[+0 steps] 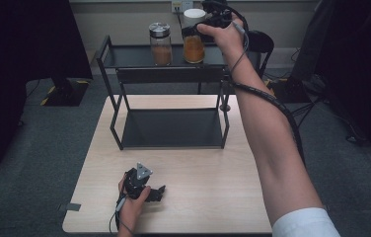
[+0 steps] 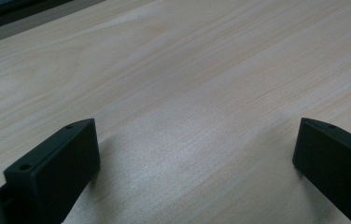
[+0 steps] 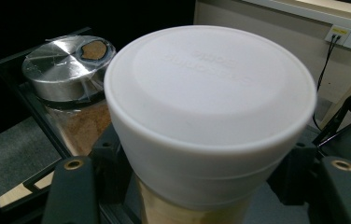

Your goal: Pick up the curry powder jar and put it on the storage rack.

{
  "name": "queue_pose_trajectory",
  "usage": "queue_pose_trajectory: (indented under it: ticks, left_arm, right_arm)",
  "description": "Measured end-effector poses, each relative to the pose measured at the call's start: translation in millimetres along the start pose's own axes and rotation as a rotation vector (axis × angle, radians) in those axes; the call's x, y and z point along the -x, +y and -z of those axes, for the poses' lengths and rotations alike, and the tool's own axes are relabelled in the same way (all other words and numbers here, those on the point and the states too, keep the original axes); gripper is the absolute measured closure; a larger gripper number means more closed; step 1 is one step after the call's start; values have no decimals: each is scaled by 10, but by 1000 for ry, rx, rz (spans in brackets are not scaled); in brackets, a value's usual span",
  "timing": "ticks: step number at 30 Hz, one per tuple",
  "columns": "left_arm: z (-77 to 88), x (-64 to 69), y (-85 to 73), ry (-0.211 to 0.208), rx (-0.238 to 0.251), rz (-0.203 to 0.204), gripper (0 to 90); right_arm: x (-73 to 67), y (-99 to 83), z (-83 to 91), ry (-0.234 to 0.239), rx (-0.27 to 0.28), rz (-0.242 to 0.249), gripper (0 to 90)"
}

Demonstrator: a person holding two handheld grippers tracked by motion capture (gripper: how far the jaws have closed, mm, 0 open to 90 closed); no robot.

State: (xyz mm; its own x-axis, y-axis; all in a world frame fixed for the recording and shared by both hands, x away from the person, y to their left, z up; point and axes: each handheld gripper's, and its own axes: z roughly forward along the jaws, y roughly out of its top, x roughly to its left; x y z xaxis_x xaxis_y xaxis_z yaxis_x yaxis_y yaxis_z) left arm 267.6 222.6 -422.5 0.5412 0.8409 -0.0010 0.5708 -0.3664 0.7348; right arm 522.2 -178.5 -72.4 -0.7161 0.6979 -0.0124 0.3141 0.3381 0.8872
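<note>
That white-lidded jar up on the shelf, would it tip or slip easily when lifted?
Probably top-heavy: the white-lidded jar is tall and narrow. Its clear wall looks smooth, so likely slippery. The right tongs grip just under the lid, whose overhang may help against slipping.

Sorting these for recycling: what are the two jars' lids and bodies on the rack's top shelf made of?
White-lidded jar: matte white lid, likely plastic, with moulded lettering; clear body, glass or plastic. Other jar: shiny lid, probably brushed metal; clear body too.

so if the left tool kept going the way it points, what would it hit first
Probably nothing soon. The left tool lies low on the table with its jaws open, pointing right across bare wood. Its own view shows just tabletop ahead, so the way looks free, though depth is hard to judge.
</note>
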Motion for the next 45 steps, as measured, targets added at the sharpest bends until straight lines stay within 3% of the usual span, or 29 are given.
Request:
queue_pose_trajectory:
  ticks: [14, 25, 29, 39, 45]
  left_arm:
    - [0, 0, 0, 0, 0, 0, 0]
    - [0, 0, -1, 0, 0, 0, 0]
    - [0, 0, 0, 0, 0, 0, 0]
    - [-1, 2, -3, 1, 2, 1, 0]
    - [-1, 1, -4, 0, 2, 1, 0]
  right_arm:
    - [-23, -69, -38, 8, 31, 3, 320]
    - [-101, -61, -73, -16, -6, 8, 54]
    - [-132, -86, -26, -22, 9, -6, 10]
    - [-221, -114, 146, -46, 5, -50, 7]
    - [-234, -176, 209, -23, 4, -89, 5]
